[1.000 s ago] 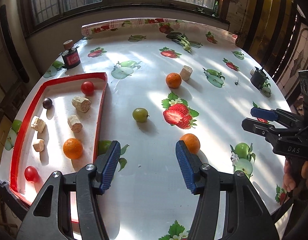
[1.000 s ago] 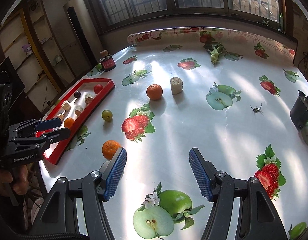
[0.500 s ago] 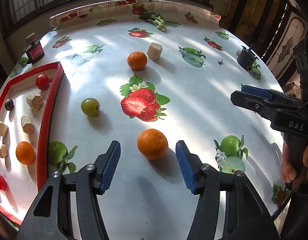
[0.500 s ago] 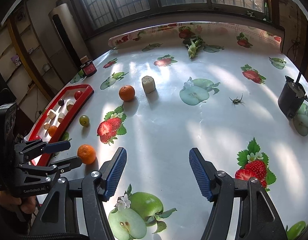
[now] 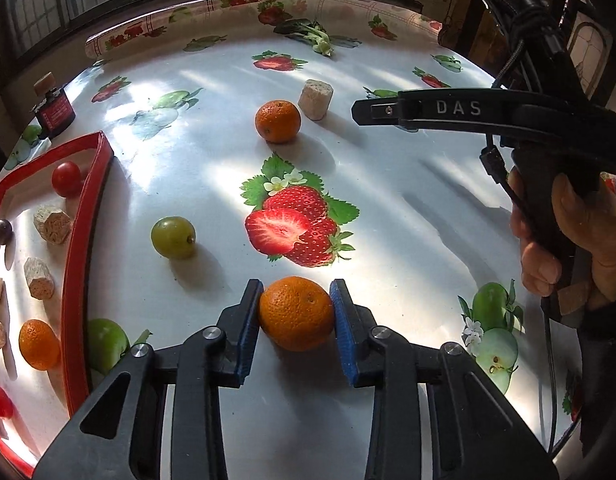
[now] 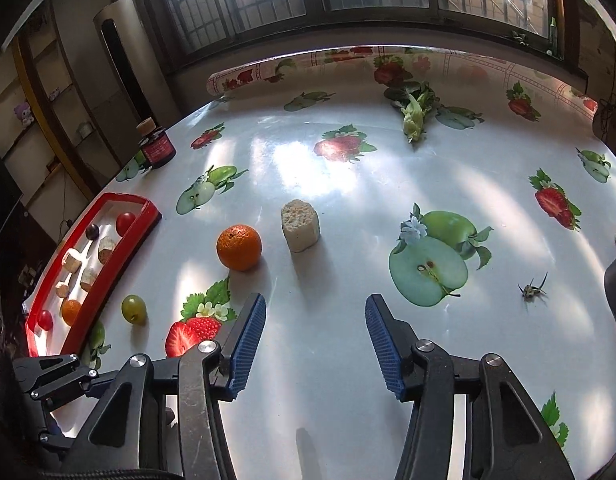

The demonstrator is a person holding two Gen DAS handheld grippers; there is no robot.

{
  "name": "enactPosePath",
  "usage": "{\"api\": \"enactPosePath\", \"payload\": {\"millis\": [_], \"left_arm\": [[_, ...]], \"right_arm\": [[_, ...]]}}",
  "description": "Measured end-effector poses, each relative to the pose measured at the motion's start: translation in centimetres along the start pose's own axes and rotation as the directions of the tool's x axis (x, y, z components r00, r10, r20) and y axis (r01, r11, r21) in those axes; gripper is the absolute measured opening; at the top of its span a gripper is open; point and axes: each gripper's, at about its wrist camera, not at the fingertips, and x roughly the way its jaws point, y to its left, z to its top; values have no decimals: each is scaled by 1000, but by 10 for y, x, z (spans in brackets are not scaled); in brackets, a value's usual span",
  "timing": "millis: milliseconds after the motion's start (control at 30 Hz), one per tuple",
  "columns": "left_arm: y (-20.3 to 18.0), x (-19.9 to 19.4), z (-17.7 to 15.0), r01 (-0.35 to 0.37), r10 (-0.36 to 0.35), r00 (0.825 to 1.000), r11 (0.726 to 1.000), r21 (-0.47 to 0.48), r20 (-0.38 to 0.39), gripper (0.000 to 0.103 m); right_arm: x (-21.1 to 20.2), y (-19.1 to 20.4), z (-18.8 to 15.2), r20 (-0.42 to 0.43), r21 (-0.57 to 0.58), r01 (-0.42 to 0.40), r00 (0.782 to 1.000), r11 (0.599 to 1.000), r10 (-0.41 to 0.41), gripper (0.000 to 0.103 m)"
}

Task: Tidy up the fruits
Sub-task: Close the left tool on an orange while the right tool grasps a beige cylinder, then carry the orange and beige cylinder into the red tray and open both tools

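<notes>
My left gripper is shut on an orange tangerine that rests on the tablecloth, its blue pads touching both sides. A second tangerine lies farther out, beside a beige cork-like block. A green grape lies near the red tray, which holds a tangerine, red cherry tomatoes, a dark grape and several cork pieces. My right gripper is open and empty above the table, short of the block.
A dark jar with a cork lid stands at the far left. A leafy green vegetable lies at the back. A small insect-like object lies on the right. The right gripper's body hovers at the right of the left wrist view.
My left gripper moved forward around the near tangerine and closed on it. My right gripper moved forward toward the far tangerine and the block, still open.
</notes>
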Motion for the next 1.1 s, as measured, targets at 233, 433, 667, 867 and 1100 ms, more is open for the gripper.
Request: {"api": "enactPosePath", "payload": {"millis": [233,433,667,867,1100], "left_arm": [[22,-17,5,-12,13,999,999,-41,30,31],[30,-30,8,-28,31,998,998,-51,59,31],[34,-42,7,-54,58,995,997,-53,86,31],[40,-56,0,-74,81,991,995,-67,105,31],[50,-72,-12,-105,115,986,990,-91,123,31]], "right_arm": [[47,3,34,-8,47,-48,999,998,48,45],[60,9,37,-23,45,-16,1000,999,17,29],[15,18,19,19,28,-38,999,999,38,29],[-26,35,0,47,5,-91,995,996,91,29],[-58,64,-23,56,-31,-148,987,989,149,29]]}}
